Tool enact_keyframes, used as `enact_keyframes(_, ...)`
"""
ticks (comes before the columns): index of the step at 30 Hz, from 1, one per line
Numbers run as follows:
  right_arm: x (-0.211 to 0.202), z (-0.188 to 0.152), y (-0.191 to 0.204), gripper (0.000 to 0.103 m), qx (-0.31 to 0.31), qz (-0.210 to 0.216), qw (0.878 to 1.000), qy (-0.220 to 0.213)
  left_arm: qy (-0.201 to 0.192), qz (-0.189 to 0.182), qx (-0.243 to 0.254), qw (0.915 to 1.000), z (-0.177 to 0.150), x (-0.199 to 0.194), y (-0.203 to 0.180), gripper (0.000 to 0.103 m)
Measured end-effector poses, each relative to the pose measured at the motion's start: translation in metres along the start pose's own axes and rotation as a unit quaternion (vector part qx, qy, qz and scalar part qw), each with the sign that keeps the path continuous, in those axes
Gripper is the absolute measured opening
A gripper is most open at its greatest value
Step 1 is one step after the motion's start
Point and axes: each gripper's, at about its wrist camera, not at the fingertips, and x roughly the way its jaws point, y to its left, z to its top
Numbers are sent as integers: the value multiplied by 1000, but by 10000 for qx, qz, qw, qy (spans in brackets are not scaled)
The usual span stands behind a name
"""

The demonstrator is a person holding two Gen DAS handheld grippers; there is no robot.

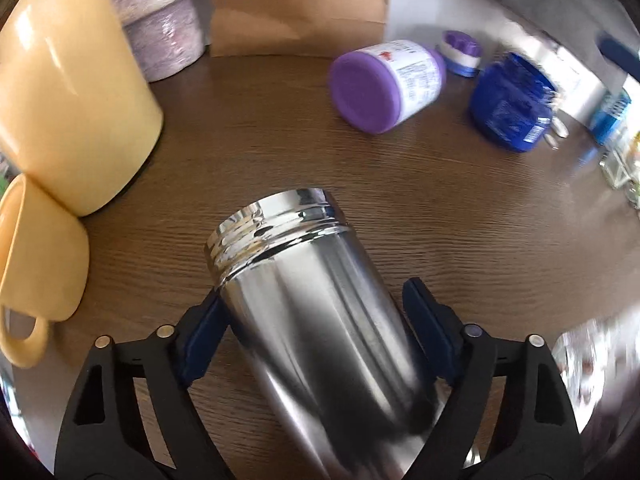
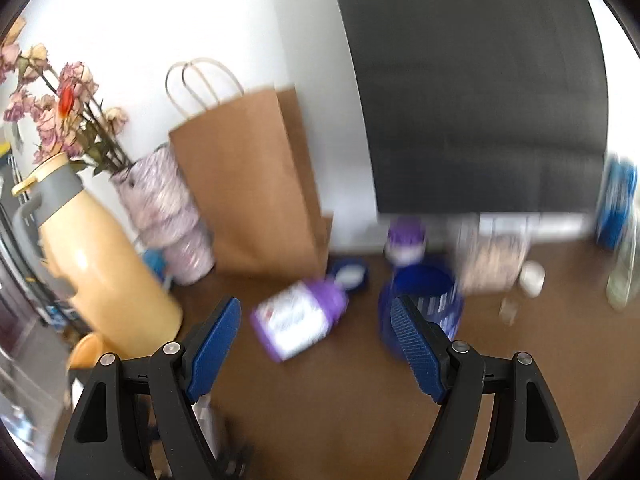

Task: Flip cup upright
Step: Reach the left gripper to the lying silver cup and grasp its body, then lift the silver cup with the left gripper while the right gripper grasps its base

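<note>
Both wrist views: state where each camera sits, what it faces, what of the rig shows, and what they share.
Left wrist: on the left gripper, looking along its jaws down at the steel cup between them over the wooden table; only black arms and blue pads show.
Right wrist: on the right gripper, jaws open and empty, facing the back wall.
Shared: purple-lidded jar, brown paper bag.
</note>
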Motion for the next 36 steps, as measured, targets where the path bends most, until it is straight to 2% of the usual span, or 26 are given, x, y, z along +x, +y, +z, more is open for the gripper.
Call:
enact_keyframes(2,6,7,5,81,-40,145,9994,313,-114,112,185,9997,-1,-4,-1,79)
enact_keyframes(4,10,1,7,81,205,664,9945,779,-243,54,324,9992,-5,-9,-1,79)
enact_keyframes(6,18,-12,13,81,354,1099,9838,1374,-332,-55,363,9988,-14,-16,-1,77)
enact_keyframes(8,29,-27,22,81,292,1045,9768,1846,-623,-227,471,9967,-25,-23,-3,77)
enact_keyframes(11,29,-44,31,81,3,920,9750,2022,-1079,-278,700,9913,-41,-41,0,75)
enact_keyframes(16,22,-64,32,81,207,1734,9503,2578,-1866,-444,1155,9746,-66,-73,11,70)
enact_keyframes(19,9,-71,39,81,180,2066,9413,2662,-2009,-581,1258,9698,-76,-81,17,68)
enact_keyframes(23,5,-78,39,81,469,2418,9267,2837,-2095,-635,1384,9659,-85,-88,12,66)
enact_keyframes(24,4,-80,39,81,576,2529,9212,2900,-2142,-667,1406,9643,-88,-90,12,66)
enact_keyframes(27,3,-89,33,81,1074,3152,8914,3075,-2216,-707,1561,9600,-99,-97,8,65)
enact_keyframes(32,-4,-104,25,81,1472,3509,8742,3015,-2204,-913,1865,9531,-108,-103,4,64)
enact_keyframes(35,-9,-112,20,81,1637,3996,8471,3097,-2068,-1072,2069,9502,-110,-104,-1,64)
enact_keyframes(36,-13,-114,21,81,1595,4018,8476,3077,-2043,-1121,2106,9494,-110,-104,-3,64)
